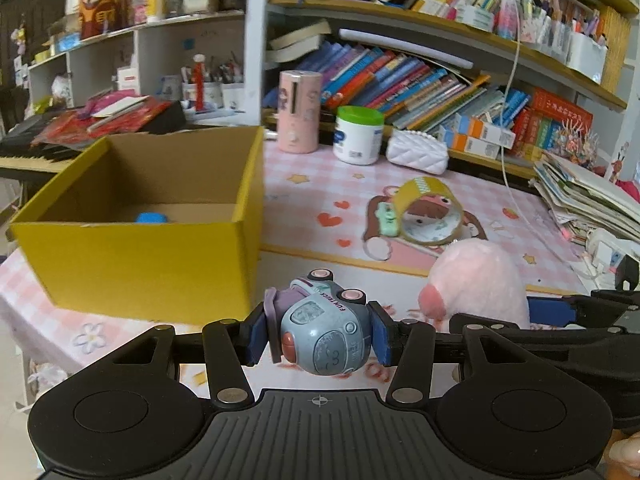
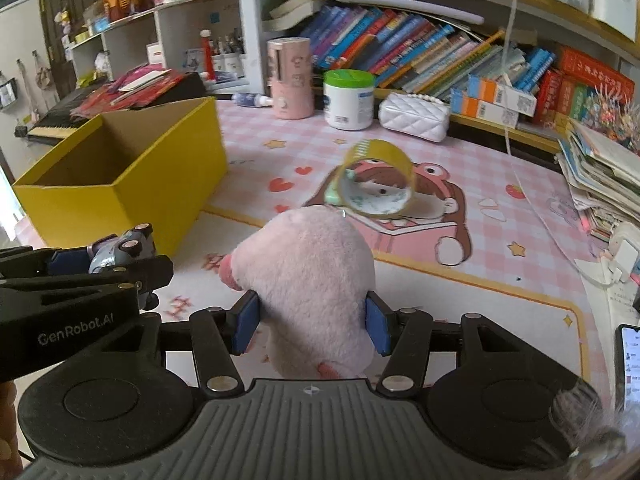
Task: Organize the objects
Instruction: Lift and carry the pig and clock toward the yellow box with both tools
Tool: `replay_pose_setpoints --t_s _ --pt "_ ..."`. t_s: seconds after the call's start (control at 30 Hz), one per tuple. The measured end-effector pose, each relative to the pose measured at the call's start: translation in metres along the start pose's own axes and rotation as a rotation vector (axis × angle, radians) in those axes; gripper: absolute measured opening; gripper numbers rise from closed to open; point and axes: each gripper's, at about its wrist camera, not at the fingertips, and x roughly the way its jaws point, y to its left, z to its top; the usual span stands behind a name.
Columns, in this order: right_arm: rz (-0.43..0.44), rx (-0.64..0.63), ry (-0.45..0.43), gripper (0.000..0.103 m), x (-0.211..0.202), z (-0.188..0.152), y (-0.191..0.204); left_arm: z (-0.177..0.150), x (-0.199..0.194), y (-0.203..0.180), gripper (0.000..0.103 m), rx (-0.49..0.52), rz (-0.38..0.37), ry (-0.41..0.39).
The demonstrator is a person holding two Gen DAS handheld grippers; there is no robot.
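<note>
Blue toy car (image 1: 324, 332) between the left gripper (image 1: 320, 338) jaws, beside yellow box (image 1: 132, 256).

A blue object (image 1: 151, 217) (unidentifiable) sits mostly hidden behind the yellow box (image 1: 132, 264) wall.

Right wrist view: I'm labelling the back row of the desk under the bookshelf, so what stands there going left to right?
Pink cylindrical container → white jar with green lid → white quilted purse.
</note>
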Motion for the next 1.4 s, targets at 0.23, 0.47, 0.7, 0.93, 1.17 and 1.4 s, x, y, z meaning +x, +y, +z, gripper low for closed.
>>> replay_pose_setpoints --t_s 0.23,0.47,0.7,0.93,1.17,1.4 --pt "0.006 -0.048 0.004 0.053 -0.010 -0.008 0.054 -0.018 -0.024 0.047 0.049 -0.033 0.067 0.012" --pt "0.012 -0.077 0.014 0.053 -0.017 -0.021 0.104 -0.032 -0.045 0.081 0.049 -0.017 0.115 0.027" --pt "0.040 -0.074 0.023 0.053 -0.023 -0.035 0.146 -0.048 -0.067 0.112 0.049 0.002 0.140 0.035" --pt "0.065 -0.061 0.031 0.053 -0.028 -0.050 0.183 -0.063 -0.086 0.143 0.049 0.005 0.151 0.035" --pt "0.082 -0.080 0.010 0.053 -0.036 -0.055 0.216 -0.069 -0.103 0.169 0.049 -0.009 0.170 0.011" --pt "0.092 -0.108 -0.010 0.053 -0.041 -0.052 0.238 -0.070 -0.111 0.190 0.049 -0.045 0.178 -0.002"
